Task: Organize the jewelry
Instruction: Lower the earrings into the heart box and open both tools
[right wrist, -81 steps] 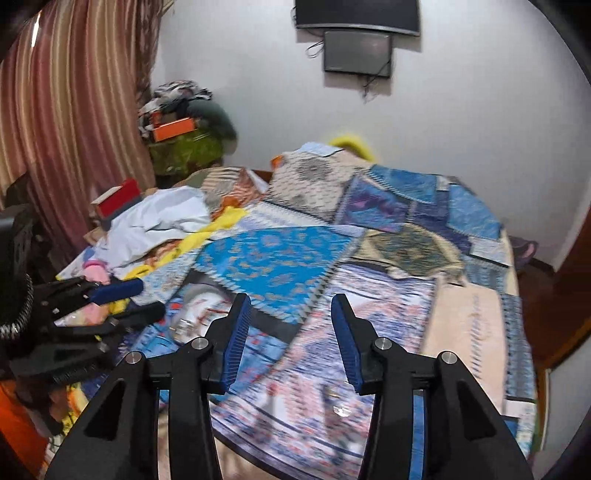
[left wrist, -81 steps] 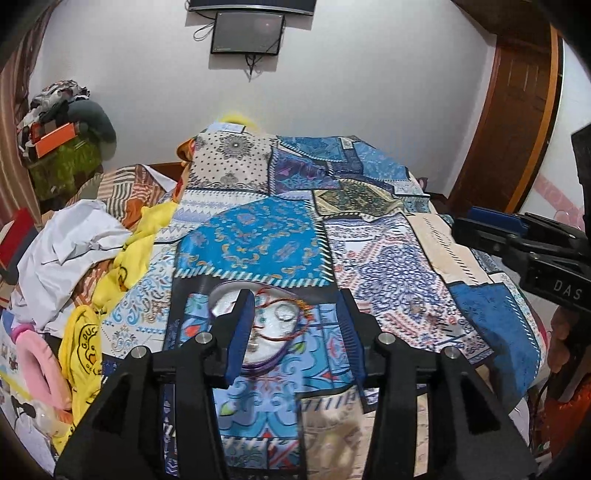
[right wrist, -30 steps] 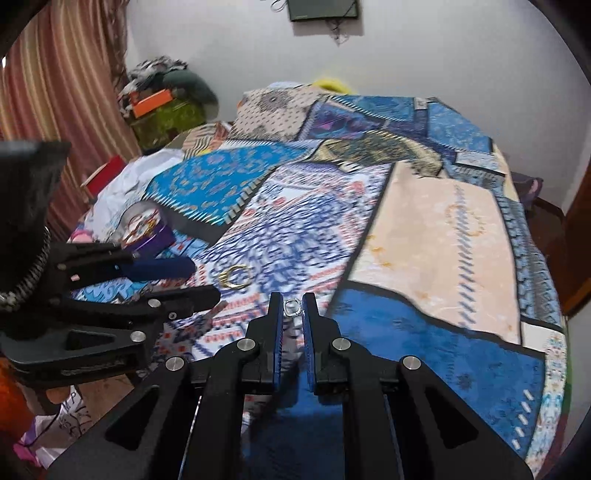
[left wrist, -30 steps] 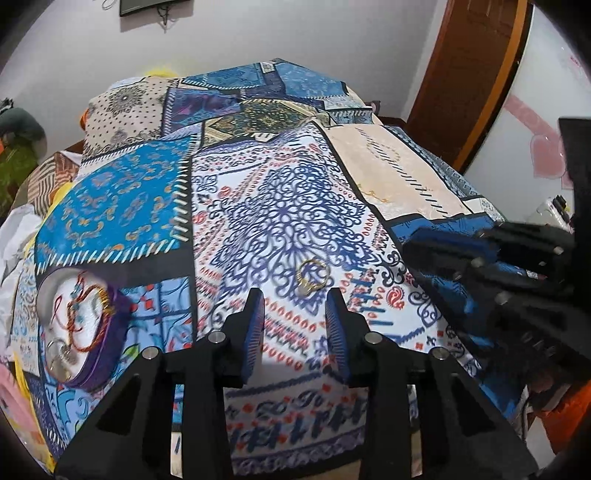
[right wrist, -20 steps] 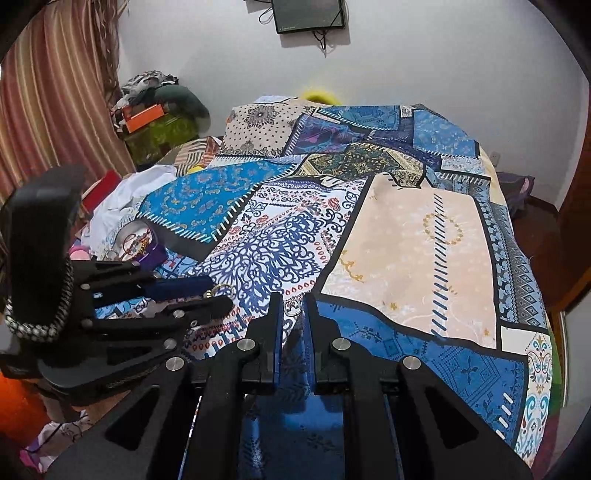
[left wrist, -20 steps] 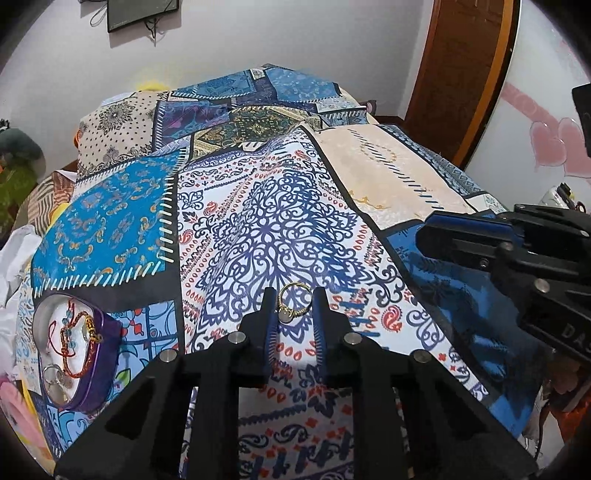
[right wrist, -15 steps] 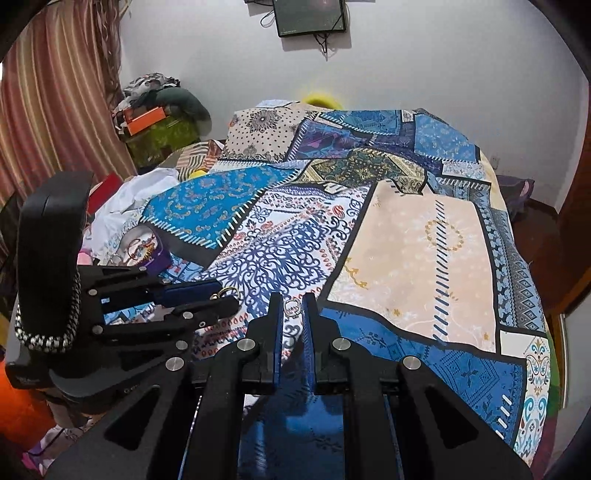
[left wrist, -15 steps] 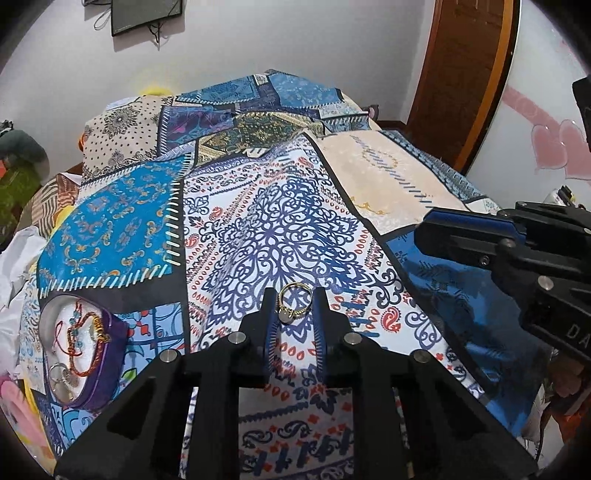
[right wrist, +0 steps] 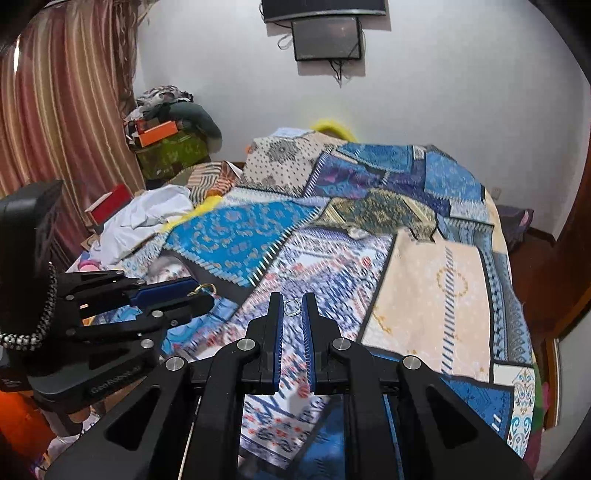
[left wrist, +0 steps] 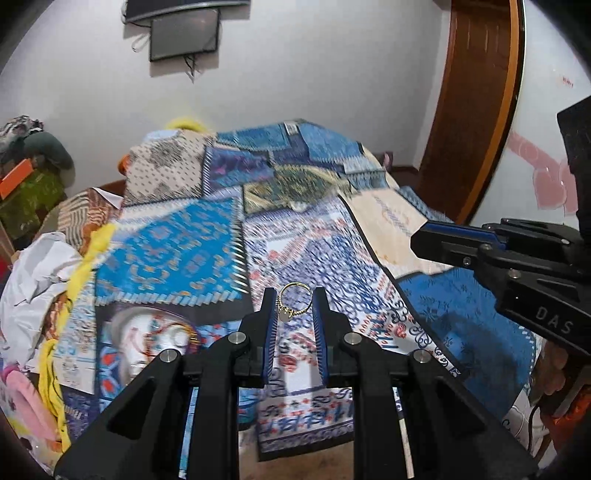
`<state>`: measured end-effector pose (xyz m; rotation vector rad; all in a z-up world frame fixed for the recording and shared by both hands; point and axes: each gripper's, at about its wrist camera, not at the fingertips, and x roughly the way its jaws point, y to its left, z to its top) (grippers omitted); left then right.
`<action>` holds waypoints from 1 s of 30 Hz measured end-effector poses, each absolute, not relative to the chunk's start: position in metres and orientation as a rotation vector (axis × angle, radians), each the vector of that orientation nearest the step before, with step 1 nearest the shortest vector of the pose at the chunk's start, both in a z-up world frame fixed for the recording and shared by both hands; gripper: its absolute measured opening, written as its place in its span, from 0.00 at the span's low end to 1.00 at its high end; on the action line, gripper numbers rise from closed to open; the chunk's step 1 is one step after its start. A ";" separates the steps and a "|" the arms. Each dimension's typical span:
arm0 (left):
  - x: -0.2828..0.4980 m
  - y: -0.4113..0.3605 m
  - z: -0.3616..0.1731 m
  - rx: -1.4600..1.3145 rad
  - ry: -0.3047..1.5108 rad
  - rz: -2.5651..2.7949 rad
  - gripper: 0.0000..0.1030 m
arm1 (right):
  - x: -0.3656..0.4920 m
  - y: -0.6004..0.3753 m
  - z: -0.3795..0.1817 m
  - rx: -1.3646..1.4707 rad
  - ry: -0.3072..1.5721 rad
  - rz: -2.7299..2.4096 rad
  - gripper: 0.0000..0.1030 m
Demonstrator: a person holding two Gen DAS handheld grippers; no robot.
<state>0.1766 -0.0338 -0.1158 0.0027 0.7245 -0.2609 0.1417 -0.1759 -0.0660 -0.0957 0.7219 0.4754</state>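
My left gripper [left wrist: 294, 300] is shut on a gold ring [left wrist: 293, 300] with a small round charm, held above the patterned bedspread [left wrist: 207, 251]. It also shows in the right wrist view [right wrist: 201, 291] at the left, the gold ring [right wrist: 202, 288] at its tips. My right gripper [right wrist: 292, 306] is shut on a small silver ring [right wrist: 292, 307], held above the bed; it also shows in the left wrist view [left wrist: 417, 240] at the right. A round purple jewelry dish [left wrist: 155, 339] with red beads lies on the bed at lower left of my left gripper.
White and yellow clothes [left wrist: 44, 266] are piled along the bed's left side. A cluttered green stand [right wrist: 170, 147] and curtain [right wrist: 55, 129] stand at far left. A wooden door [left wrist: 476, 110] is at the right. A screen [right wrist: 327, 35] hangs on the wall.
Both grippers closed on their rings and lifted them off the bedspread. Since half a second ago my left gripper has swung left toward the dish; the right has risen slightly.
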 end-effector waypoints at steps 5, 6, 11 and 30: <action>0.166 -0.004 -0.096 -0.029 0.668 -0.229 0.17 | 0.137 -0.156 -0.050 -0.107 0.679 0.488 0.09; 0.164 0.001 -0.093 -0.033 0.658 -0.223 0.17 | 0.136 -0.151 -0.047 -0.108 0.672 0.494 0.09; 0.155 0.029 -0.080 -0.053 0.614 -0.187 0.17 | 0.134 -0.126 -0.038 -0.120 0.646 0.526 0.09; 0.163 0.115 -0.123 -0.134 0.687 -0.072 0.17 | 0.156 -0.036 -0.070 -0.146 0.736 0.674 0.09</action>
